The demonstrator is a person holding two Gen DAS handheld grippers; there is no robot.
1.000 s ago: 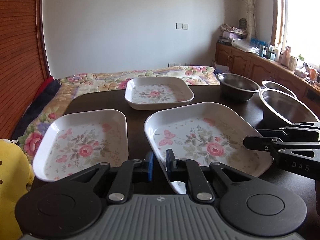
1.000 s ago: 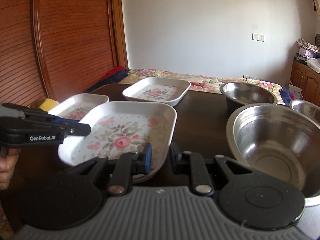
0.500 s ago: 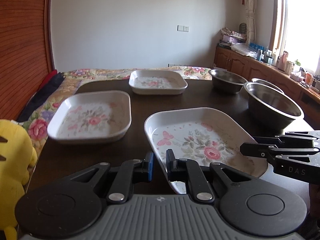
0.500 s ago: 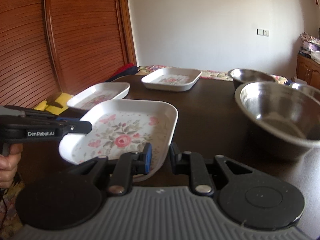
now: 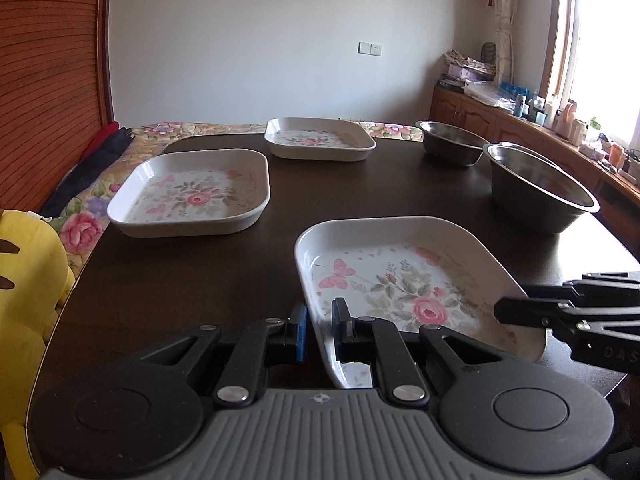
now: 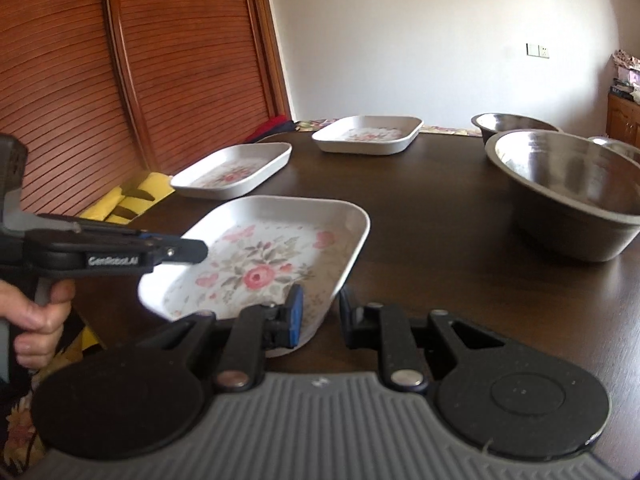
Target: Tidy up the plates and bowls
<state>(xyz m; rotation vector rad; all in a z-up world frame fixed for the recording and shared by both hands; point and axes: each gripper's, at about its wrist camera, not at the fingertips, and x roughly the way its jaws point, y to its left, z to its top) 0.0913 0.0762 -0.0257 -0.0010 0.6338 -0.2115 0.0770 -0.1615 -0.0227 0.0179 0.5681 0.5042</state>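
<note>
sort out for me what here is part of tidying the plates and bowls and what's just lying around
Part of the job: near floral plate clamped by the left gripper; right gripper; two other floral plates; steel bowls.

Lying about: yellow plush toy; floral bedding; clutter on the window cabinet.

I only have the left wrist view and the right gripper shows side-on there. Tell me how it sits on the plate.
Observer: In the right wrist view the right gripper straddles the near rim of the plate, with its blue-padded finger inside the plate and the other finger outside. I cannot tell whether they pinch it.
Operator: Now report what is holding my left gripper.
Observer: A hand is wrapped around the handle of the left gripper, at the left edge of that view.
</note>
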